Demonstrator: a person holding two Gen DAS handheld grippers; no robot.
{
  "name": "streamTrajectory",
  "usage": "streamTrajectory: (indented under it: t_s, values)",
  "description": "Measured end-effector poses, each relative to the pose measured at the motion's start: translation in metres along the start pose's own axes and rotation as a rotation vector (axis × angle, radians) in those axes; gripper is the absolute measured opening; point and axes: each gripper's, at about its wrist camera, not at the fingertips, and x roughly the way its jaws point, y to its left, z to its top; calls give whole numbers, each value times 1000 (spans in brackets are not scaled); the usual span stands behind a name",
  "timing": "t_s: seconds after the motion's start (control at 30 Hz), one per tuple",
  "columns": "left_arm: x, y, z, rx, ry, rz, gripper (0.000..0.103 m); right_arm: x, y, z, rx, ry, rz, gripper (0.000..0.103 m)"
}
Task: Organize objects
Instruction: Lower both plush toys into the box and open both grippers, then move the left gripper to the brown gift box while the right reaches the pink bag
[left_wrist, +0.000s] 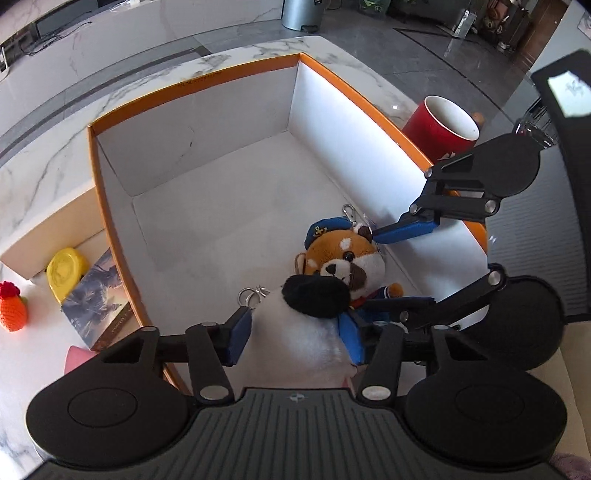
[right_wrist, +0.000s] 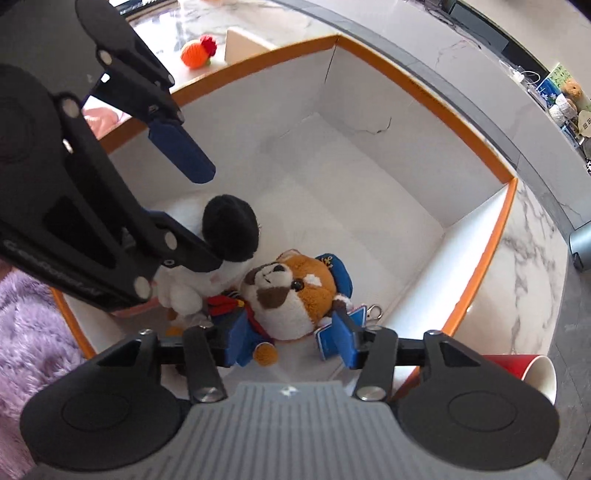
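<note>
1. Nearest the left camera, the left claw (left_wrist: 295, 332) straddled a white plush (left_wrist: 306, 332) with a black ear, low inside the box (left_wrist: 195, 79); whether its pads pressed the plush I could not tell.
2. Right claw (right_wrist: 291, 341) stood part open around the fox plush (right_wrist: 295, 291), which lay on the box floor; its pads did not seem to press.
3. Judged progress: the fox was already in the box and the white plush nearly so.
4. Left outside on the desk (left_wrist: 44, 177): a crochet fruit (left_wrist: 13, 306), a yellow lid (left_wrist: 66, 271), a book (left_wrist: 99, 299) and a red cup (left_wrist: 443, 125).
</note>
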Motion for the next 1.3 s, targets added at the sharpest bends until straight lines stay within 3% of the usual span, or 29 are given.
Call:
streamTrajectory:
  t_s: [0.03, 0.1, 0.2, 0.37, 0.8, 0.97, 1.2, 1.3]
  values:
    - [-1, 0, 0, 1, 3, 20, 52, 1, 1, -1, -3, 0, 7, 51]
    - [-7, -3, 0, 26, -8, 109, 43, 1, 1, -1, 2, -15, 43, 40]
    - [-11, -7, -2, 87, -32, 244, 41, -2, 5, 2, -5, -39, 79, 36]
    - [-11, 5, -6, 26, -24, 138, 42, -2, 13, 12, -9, -30, 82, 36]
    - [-72, 38, -29, -37, -169, -12, 49, -34, 28, 25, 4, 12, -4, 37]
    - [-105, 72, -46, -67, -196, 28, 65, -72, 37, 44, 12, -76, -1, 37]
    - [-122, 130, -80, -128, -149, 27, 66, -103, 60, 91, 28, -180, 108, 37]
    - [-119, 144, -99, -123, -112, 30, 73, -97, 93, 118, 17, -191, 168, 37]
